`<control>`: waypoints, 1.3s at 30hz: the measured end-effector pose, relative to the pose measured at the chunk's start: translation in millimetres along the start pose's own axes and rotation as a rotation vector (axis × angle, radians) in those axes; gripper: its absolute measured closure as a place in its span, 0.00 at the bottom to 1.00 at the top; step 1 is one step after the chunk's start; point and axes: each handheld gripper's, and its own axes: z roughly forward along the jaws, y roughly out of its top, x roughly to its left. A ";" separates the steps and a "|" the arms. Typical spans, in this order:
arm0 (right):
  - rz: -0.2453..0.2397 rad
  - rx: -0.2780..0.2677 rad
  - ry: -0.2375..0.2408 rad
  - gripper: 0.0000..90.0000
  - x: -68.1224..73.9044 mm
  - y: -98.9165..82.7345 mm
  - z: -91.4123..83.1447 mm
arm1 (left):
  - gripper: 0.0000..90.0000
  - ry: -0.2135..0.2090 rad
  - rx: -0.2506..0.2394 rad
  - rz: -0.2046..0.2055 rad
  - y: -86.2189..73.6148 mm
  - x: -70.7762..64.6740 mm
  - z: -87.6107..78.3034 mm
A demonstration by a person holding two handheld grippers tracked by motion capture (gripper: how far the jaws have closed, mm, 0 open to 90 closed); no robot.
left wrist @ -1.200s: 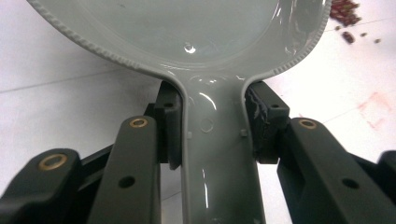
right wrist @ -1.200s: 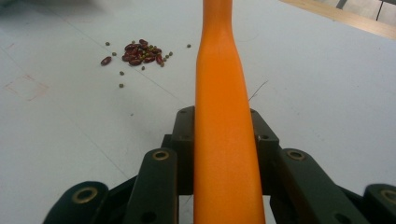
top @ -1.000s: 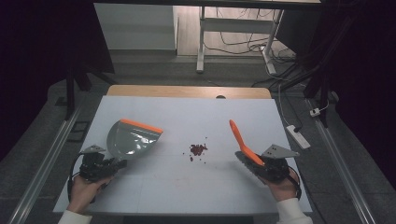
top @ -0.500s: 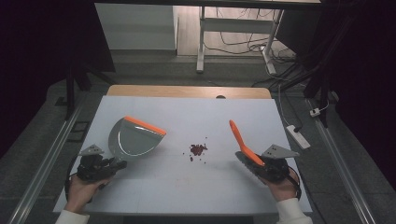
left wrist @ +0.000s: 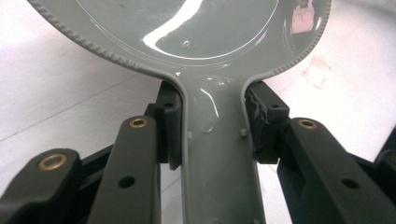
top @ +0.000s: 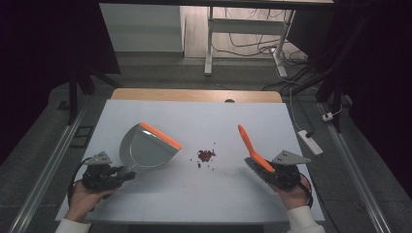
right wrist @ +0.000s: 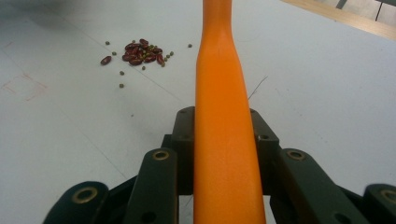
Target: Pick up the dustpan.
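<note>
Dustpan [top: 148,148] handle clamped in left gripper [left wrist: 212,123] jaws, orange brush [right wrist: 223,126] in right gripper [right wrist: 223,140] jaws, both raised.

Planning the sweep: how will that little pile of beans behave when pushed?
The beans lie loose, small green ones already strayed around the red ones, so a push would probably scatter them. Rounded on the smooth white table, some may roll past the dustpan. They look light.

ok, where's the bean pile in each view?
High view: bean pile at table centre, between the grey dustpan and the orange brush handle.
Left gripper view: not in it; the dustpan's handle sits clamped in the left claw.
Right gripper view: upper left, left of the handle.
Shared landmark: the white table.
</note>
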 end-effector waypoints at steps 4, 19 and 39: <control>-0.005 -0.001 0.001 0.77 0.1 0.2 0.4 | 0.69 -0.012 0.017 0.032 1.1 -3.6 0.2; -0.010 0.007 0.007 0.77 1.5 0.7 2.3 | 0.69 -0.079 0.096 0.127 3.1 -19.2 10.4; -0.014 0.014 0.010 0.77 2.2 0.9 5.1 | 0.69 -0.123 0.224 0.189 2.6 -32.5 30.5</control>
